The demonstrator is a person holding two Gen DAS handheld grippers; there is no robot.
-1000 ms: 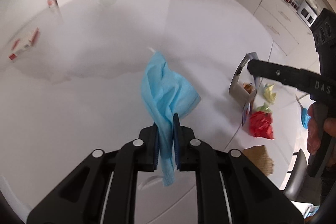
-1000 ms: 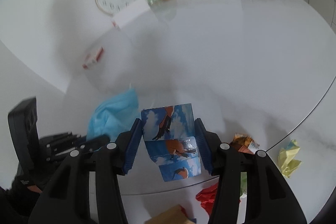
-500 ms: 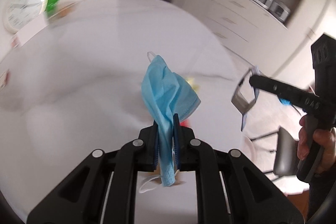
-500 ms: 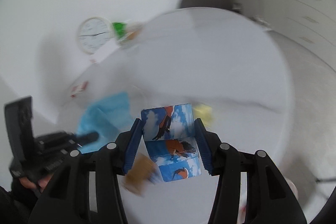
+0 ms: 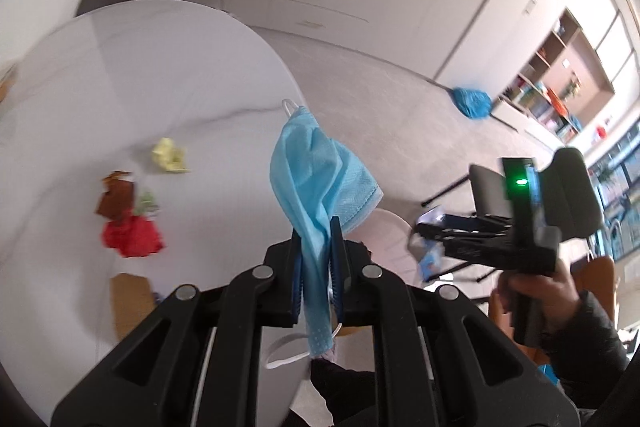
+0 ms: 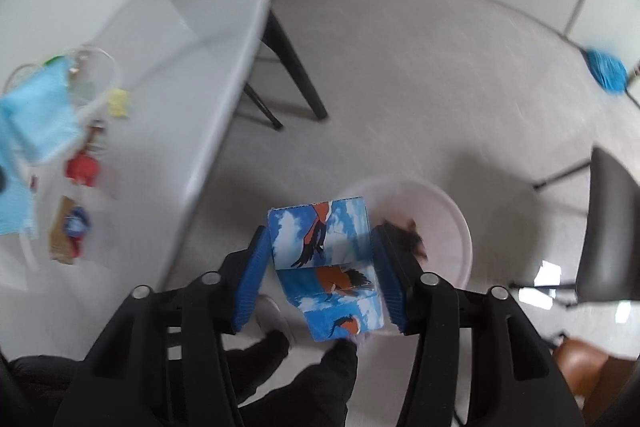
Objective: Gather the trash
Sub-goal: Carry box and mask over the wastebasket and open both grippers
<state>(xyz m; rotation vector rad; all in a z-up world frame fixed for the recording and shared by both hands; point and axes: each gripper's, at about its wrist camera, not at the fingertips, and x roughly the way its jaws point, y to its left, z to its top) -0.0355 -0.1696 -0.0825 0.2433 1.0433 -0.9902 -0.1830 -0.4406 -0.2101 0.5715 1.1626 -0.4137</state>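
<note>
- On the bench [image 5: 140,79], off to the left of your left claw [image 5: 316,267], lies the loose trash: a brown wrapper [image 5: 116,197], a red crumpled ball [image 5: 132,239] just below it, a yellow paper wad [image 5: 170,157] further ahead, and a brown cardboard piece [image 5: 130,301] nearest to you.
- Your left claw is clamped tight on a blue face mask [image 5: 316,179]; the mask stands up ahead of the fingers, and its tail with a white ear loop hangs down behind them.
- Just ahead and right of that claw, partly hidden by the mask, you can see the rim of a pink bin [image 5: 390,239] on the floor.
- Further right in the left view, your right hand [image 5: 536,291] holds the other tool, with a green light on its back.
- In the right view, your right claw [image 6: 324,269] is closed on a blue carton [image 6: 326,267] printed with birds and clouds, both pads pressed on its sides.
- The pink bin [image 6: 448,211] sits right behind the carton, beyond the right finger; something dark lies inside it, too blurred to name.
- A dark chair [image 6: 608,227] stands to the far right of this claw, and a blue mop [image 6: 606,71] lies on the floor further off.
</note>
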